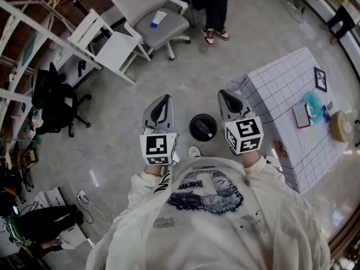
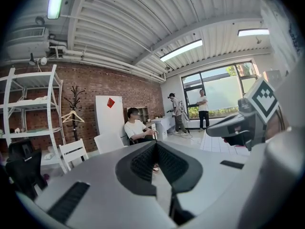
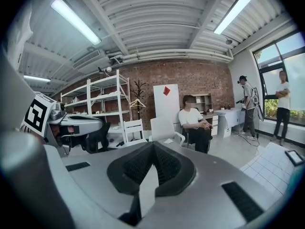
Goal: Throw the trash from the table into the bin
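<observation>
We look steeply down on a person in a white sweatshirt holding two grey grippers at chest height, both pointing forward. The left gripper (image 1: 163,101) and the right gripper (image 1: 228,96) each carry a cube with square markers. In the left gripper view the dark ridged fingers (image 2: 143,165) meet tip to tip with nothing between them, and the right gripper's fingers (image 3: 136,168) are pressed together and empty as well. On the grey floor between the two grippers stands a round black bin (image 1: 203,127). A pale shape shows inside it, which we cannot identify. To the right, near the bin but not touching it, is a table (image 1: 275,89) draped in a white cloth with a grid pattern. Toward its far edge lie a crumpled teal wad (image 1: 311,100), a reddish flat book (image 1: 301,116), a black-framed picture (image 1: 320,79) and a tan round object (image 1: 339,126). We judge the teal wad to be the trash – it sits on the table, well apart from both grippers, so nothing has been picked up yet. To do this step well, we would turn toward the table and open the right gripper's fingers before reaching. We would close them on the wad alone, clear of the book just beside it, then carry it above the bin's mouth before letting go.
</observation>
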### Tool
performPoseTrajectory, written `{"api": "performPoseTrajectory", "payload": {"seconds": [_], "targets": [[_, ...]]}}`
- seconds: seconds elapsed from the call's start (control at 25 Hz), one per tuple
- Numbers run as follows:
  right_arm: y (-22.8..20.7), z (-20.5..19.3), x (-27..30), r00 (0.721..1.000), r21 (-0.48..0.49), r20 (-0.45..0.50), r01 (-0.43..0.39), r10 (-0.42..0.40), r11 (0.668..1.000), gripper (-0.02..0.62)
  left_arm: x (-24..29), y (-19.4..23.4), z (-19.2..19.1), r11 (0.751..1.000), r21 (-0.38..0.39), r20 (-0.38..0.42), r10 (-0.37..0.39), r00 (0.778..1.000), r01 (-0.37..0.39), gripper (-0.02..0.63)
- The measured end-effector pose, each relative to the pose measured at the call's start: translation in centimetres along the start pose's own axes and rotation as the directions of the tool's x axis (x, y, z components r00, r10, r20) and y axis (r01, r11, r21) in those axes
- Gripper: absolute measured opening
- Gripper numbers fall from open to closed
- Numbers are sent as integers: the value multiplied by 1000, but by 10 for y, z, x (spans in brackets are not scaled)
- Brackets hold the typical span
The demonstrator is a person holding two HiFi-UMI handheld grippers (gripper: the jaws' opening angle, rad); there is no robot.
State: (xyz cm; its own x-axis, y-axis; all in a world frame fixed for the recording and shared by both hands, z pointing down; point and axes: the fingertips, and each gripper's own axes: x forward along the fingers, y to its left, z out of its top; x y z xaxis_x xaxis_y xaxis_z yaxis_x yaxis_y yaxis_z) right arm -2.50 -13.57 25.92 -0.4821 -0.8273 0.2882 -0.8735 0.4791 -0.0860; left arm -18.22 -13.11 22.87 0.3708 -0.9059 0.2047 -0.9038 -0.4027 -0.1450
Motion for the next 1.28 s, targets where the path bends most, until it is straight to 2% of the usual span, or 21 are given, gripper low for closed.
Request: {"api": "performPoseTrajectory", "payload": {"seconds": [0.68,0.96,1.08,1.28], "targets": [[8,-6,14,999,12,-30,33,-32,999,17,5,17,-10,1000,5,-19,-25,1000,25,6],[13,-23,17,989,-9,-106,100,-100,995,17,17,19,-32,993,44,-32,-111,993,112,6],[-6,-33,5,978,-3,-125,168,-167,986,17,36,4,-46,984,43,-42,-172,984,173,6],[-37,-40,-22,962,24,-114,253,-249,967,17,53,-28,-47,968,55,-51,-241,969,243,6]]}}
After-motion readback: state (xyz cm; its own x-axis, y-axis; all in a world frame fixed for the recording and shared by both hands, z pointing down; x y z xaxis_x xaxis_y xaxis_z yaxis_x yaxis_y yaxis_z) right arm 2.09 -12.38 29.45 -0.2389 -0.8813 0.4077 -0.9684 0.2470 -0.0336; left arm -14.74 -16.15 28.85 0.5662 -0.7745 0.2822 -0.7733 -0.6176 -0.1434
